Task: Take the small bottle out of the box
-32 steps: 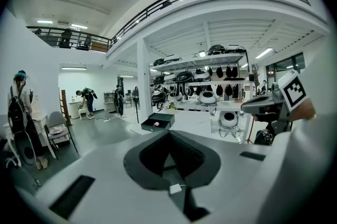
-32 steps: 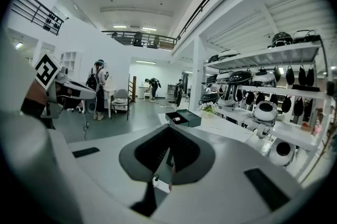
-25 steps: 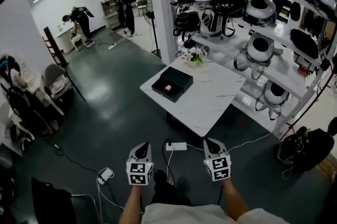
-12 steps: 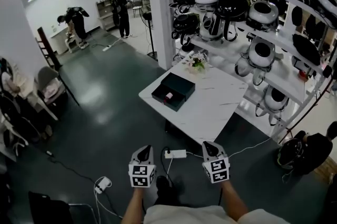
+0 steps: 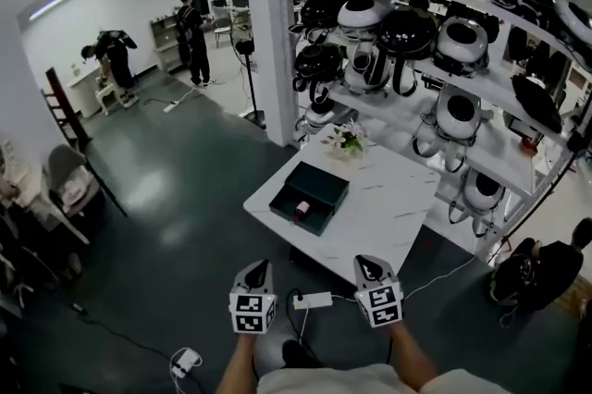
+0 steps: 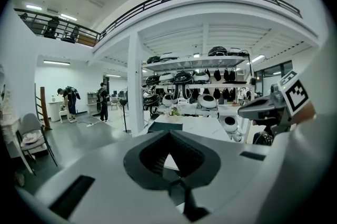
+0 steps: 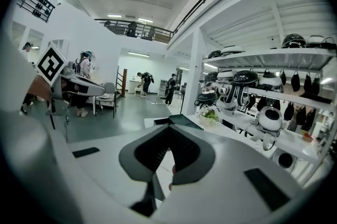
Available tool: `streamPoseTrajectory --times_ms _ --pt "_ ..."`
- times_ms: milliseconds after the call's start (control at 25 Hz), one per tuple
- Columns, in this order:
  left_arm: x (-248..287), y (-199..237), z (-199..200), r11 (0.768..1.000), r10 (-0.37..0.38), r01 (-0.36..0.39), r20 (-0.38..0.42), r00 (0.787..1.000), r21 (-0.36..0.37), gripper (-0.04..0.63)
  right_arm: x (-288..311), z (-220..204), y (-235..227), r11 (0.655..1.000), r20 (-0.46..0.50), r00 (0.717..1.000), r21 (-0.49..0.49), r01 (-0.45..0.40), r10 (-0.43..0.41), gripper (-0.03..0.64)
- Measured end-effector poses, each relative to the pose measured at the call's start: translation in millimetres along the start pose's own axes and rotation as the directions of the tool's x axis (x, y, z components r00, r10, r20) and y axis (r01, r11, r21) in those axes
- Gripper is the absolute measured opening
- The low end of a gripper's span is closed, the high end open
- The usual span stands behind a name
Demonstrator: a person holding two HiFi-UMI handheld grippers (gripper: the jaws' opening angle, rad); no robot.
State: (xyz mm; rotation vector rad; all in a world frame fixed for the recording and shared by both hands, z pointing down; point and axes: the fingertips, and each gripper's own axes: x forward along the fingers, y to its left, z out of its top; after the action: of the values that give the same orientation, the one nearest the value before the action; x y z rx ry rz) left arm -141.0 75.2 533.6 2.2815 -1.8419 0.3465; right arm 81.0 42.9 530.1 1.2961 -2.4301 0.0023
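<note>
Plainly, nothing of the task is done yet: the small bottle (image 5: pixel 302 211), a pinkish thing, lies inside the open black box (image 5: pixel 313 189), toward the end of the box nearest the person, and the whole reach, grasp and lift-out is left to do. The box rests on the white table (image 5: pixel 388 207), near the table's left corner as the head view shows it. The left gripper (image 5: pixel 262 265) and the right gripper (image 5: pixel 369 265) hang side by side well short of the box, over the dark floor in front of it, both pointing roughly toward it. Each has its jaws drawn together with nothing held between them, as the left gripper view and the right gripper view show. By my judgement, either gripper must come much closer to the box and part its jaws before the bottle can be taken.
</note>
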Motion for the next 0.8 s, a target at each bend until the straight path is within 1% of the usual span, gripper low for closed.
streamPoseTrajectory --times_ms 200,400,640,800 --pt "35 53 14 1.000 -0.014 0.014 0.006 1.000 0.003 0.018 54 30 4 1.000 0.002 1.000 -0.015 0.023 -0.023 0.021" --pt "68 89 21 0.999 -0.047 0.047 0.010 0.999 0.004 0.018 95 46 8 0.998 -0.006 0.999 -0.031 0.048 -0.048 0.021" --pt "103 112 19 0.995 -0.101 0.101 0.005 0.995 0.021 0.018 127 47 13 0.996 -0.031 0.996 -0.048 0.080 -0.081 0.021" --pt "122 111 22 0.991 -0.134 0.134 -0.005 0.991 0.024 0.018 136 48 12 0.994 -0.043 0.995 -0.059 0.090 -0.093 0.021"
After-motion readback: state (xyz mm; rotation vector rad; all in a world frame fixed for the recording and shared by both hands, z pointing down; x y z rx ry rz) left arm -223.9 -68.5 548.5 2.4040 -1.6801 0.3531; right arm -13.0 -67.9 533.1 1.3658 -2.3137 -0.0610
